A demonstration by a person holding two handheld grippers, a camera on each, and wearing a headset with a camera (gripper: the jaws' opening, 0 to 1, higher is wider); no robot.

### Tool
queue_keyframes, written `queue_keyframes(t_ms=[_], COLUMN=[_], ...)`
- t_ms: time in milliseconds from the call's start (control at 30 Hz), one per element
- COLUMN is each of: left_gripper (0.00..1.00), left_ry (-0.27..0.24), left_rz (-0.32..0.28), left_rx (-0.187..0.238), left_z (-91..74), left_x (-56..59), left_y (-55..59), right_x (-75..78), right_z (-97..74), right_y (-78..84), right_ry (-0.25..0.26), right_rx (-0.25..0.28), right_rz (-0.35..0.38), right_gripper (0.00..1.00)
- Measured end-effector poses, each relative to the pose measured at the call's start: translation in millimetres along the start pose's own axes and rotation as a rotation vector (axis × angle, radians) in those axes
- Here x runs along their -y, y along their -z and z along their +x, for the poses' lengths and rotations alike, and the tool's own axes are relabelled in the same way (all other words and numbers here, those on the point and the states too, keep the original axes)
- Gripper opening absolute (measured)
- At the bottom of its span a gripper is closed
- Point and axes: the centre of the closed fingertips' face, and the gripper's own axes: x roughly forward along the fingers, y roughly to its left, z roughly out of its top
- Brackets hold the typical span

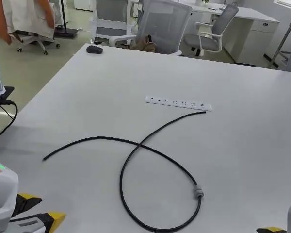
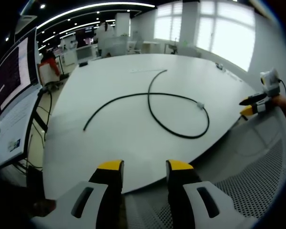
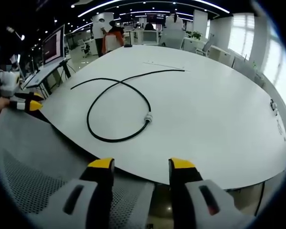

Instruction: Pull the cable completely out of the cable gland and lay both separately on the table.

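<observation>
no legible text, monitor screen [image 2: 14, 76] blurred, markings on power strip [image 1: 178, 103] too small to read

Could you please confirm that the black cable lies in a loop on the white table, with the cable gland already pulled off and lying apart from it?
Not quite: the grey cable gland is still threaded on the black cable, at the right side of its loop, as the head view shows. The cable does lie in a loop on the white table.
</observation>
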Motion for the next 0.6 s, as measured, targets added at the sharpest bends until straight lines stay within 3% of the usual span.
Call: queue_keyframes(t_ms=[600], left_gripper=[0.38], left_ry=[0.004], left_rz=[0.013], left_rx=[-0.021], left_z=[0.4], left_x=[0.5], left_y=[4.0], right_x=[-3.6], right_z=[0.6], right_y=[0.1], right_ry=[-0.02], right_rx=[0.0], right_rz=[-0.003], right_gripper=[0.43])
